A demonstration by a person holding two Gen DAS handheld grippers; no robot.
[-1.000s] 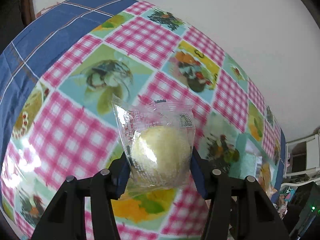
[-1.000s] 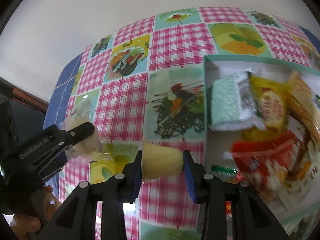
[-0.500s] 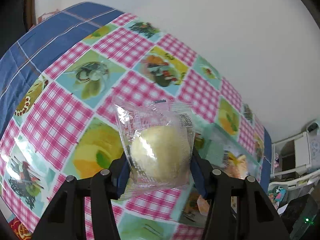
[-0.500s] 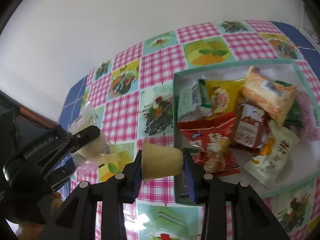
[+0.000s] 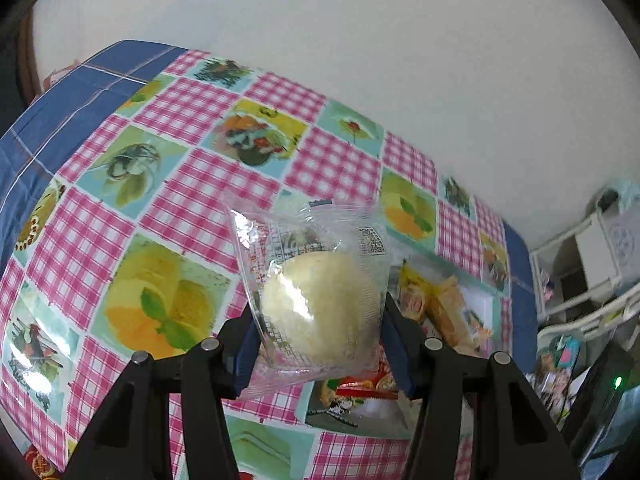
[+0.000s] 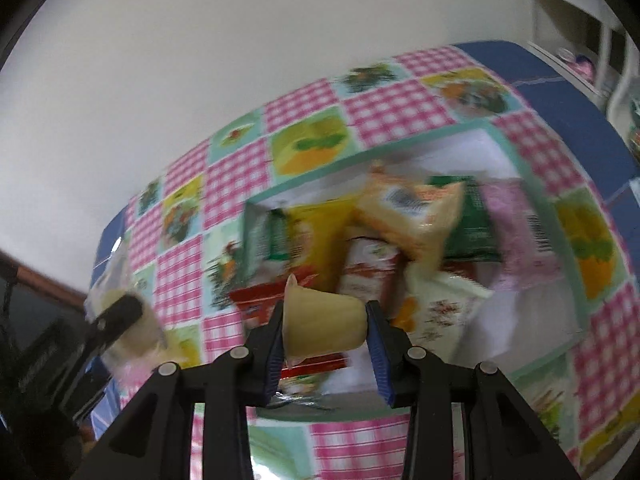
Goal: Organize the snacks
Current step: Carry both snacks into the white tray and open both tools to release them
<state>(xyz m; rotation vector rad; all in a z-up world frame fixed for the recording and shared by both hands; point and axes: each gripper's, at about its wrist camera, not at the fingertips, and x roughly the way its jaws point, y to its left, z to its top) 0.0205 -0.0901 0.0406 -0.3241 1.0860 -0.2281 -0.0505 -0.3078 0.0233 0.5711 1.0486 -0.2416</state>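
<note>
My left gripper point(image 5: 318, 346) is shut on a round pale bun in a clear wrapper point(image 5: 316, 304), held above the checked tablecloth. My right gripper point(image 6: 326, 344) is shut on a small yellow jelly cup point(image 6: 324, 328), held over the near left part of a teal-rimmed box point(image 6: 532, 160) that holds several snack packets point(image 6: 408, 216). The box also shows in the left wrist view point(image 5: 486, 288), just behind the bun. The left gripper with its bun shows at the lower left of the right wrist view point(image 6: 120, 320).
The table has a pink, teal and blue patterned cloth point(image 5: 192, 184) and stands against a white wall point(image 5: 360, 60). White shelving point(image 5: 592, 264) and clutter lie past the table's right end. A dark wooden edge point(image 6: 44, 280) lies at the left.
Both grippers have moved right toward the box, each still holding its snack. The box has come into the left view. The jelly cup has moved from beside the box to over its contents.
</note>
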